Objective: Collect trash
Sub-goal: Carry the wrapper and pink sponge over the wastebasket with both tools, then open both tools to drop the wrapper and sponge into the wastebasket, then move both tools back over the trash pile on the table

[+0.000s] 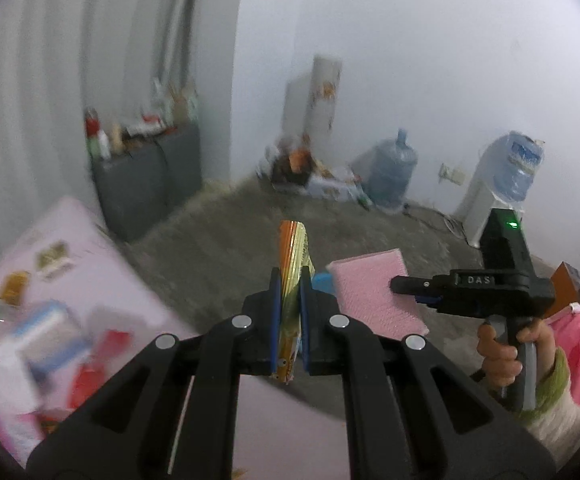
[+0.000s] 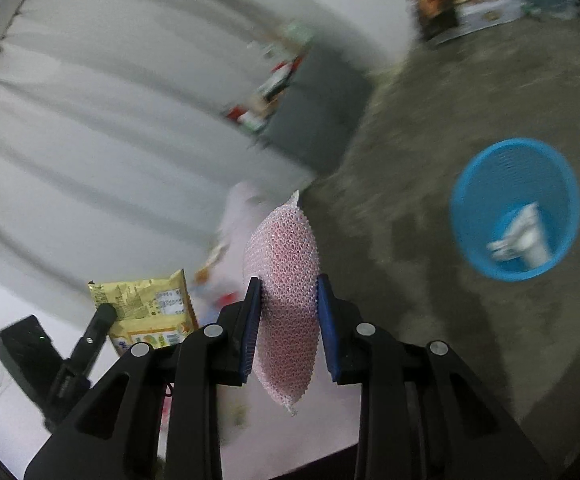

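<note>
My left gripper (image 1: 290, 284) is shut on a gold and orange snack wrapper (image 1: 293, 264), held edge-on above the floor. The wrapper also shows in the right wrist view (image 2: 145, 304), with the left gripper's body below it. My right gripper (image 2: 287, 292) is shut on a pink mesh foam pad (image 2: 283, 276). In the left wrist view the pad (image 1: 374, 288) shows just right of the wrapper. A blue mesh trash basket (image 2: 482, 184) stands on the floor to the right, with a white carton (image 2: 526, 236) inside.
A pink-covered table (image 1: 89, 264) with several blurred packets lies at the lower left. A grey cabinet (image 1: 145, 180) stands by the curtain. Water jugs (image 1: 394, 168), a dispenser (image 1: 486, 204) and boxes line the far wall. The floor is bare concrete (image 2: 450, 92).
</note>
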